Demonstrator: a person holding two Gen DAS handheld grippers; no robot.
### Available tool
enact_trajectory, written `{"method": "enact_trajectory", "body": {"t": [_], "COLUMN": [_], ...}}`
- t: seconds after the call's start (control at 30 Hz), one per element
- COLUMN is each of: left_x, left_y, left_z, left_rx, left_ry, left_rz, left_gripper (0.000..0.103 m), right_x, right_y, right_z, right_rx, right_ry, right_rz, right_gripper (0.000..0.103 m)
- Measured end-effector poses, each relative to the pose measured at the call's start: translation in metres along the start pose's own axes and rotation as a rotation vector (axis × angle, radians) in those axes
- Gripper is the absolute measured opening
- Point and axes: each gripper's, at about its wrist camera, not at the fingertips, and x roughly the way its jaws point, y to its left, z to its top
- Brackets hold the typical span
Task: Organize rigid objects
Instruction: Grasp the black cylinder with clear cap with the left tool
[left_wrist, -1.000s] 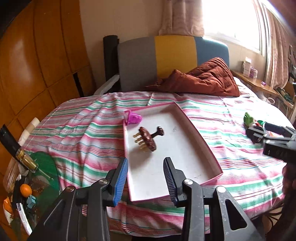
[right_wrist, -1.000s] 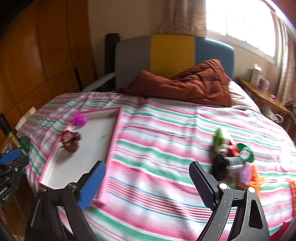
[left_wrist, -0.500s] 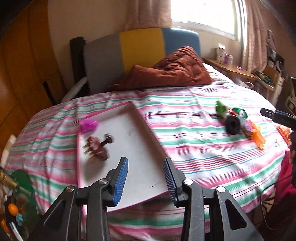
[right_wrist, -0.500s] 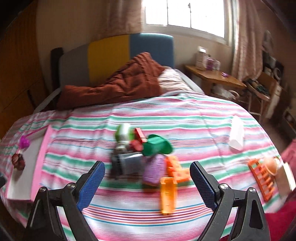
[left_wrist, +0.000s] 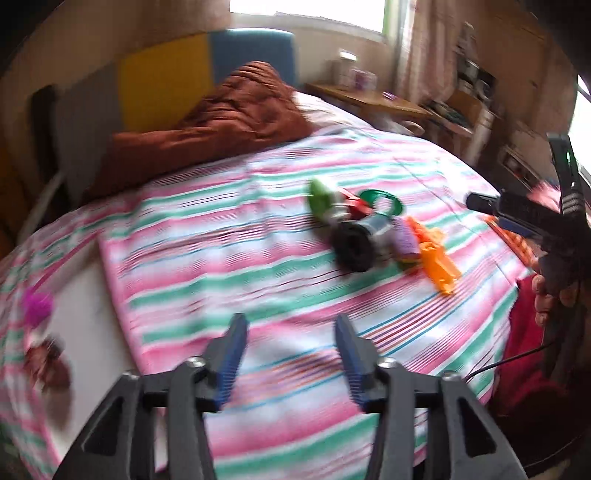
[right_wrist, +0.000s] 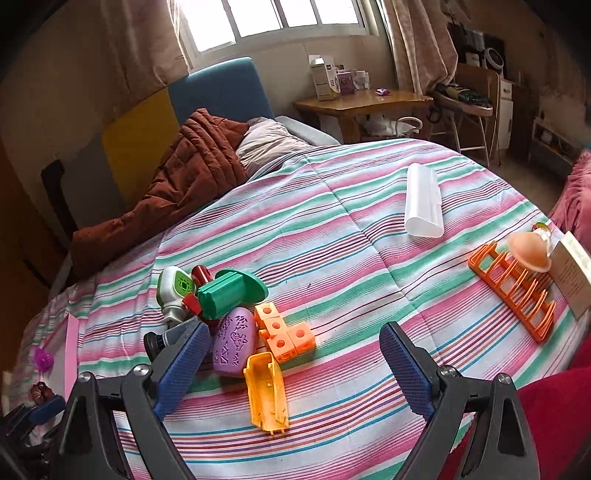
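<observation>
A home bedroom: striped bedspread (right_wrist: 332, 229), padded headboard (right_wrist: 221, 92), rumpled quilt (right_wrist: 192, 166), curtained window (right_wrist: 280, 18), wooden side table (right_wrist: 362, 101).

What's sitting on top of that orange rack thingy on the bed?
A peach-coloured round disc rests on the far end of the orange rack. Whatever lies under the disc is hidden, and its far side cannot be seen.

A: Right gripper (right_wrist: 291, 365) status?
B: Jaws wide apart, nothing between the pads; striped bedspread (right_wrist: 351, 229) below.
A: Nearest items?
B: Yellow-orange scoop (right_wrist: 267, 393) lies between the fingers, touching the purple embossed oval (right_wrist: 234, 341). Orange cube block (right_wrist: 284, 332) just beside it. White case (right_wrist: 423, 201) well apart, farther back.
</observation>
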Motion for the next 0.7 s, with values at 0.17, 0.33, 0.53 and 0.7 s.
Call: {"method": "enact_trajectory", "body": {"t": [0.17, 0.33, 0.53, 0.7], "left_x": [0.033, 0.065, 0.106, 0.137], "left_y": [-0.040, -0.066, -0.078, -0.080], "left_z": [0.039, 0.066, 0.087, 0.091], "left_rx": [0.196, 0.373, 0.465, 0.481], "left_ry": [0.017, 0.064, 0.166, 0.236], "left_rz": [-0.074, -0.066, -0.097, -0.108], "left_gripper": [0.070, 0.073, 0.073, 0.066], "right_x": [0.001, 0.001, 0.005, 0.005], "right_y": [-0.005, -0.012, -0.020, -0.024], "right_z": [0.003, 0.005, 0.006, 0.008], "right_rx": [0.022, 0.056, 0.097, 0.117], "right_ry": [0.012, 0.026, 0.050, 0.057], "right_rz": [-0.001, 0.011, 0.023, 0.032], "right_gripper": [0.094, 0.095, 0.096, 0.096]}}
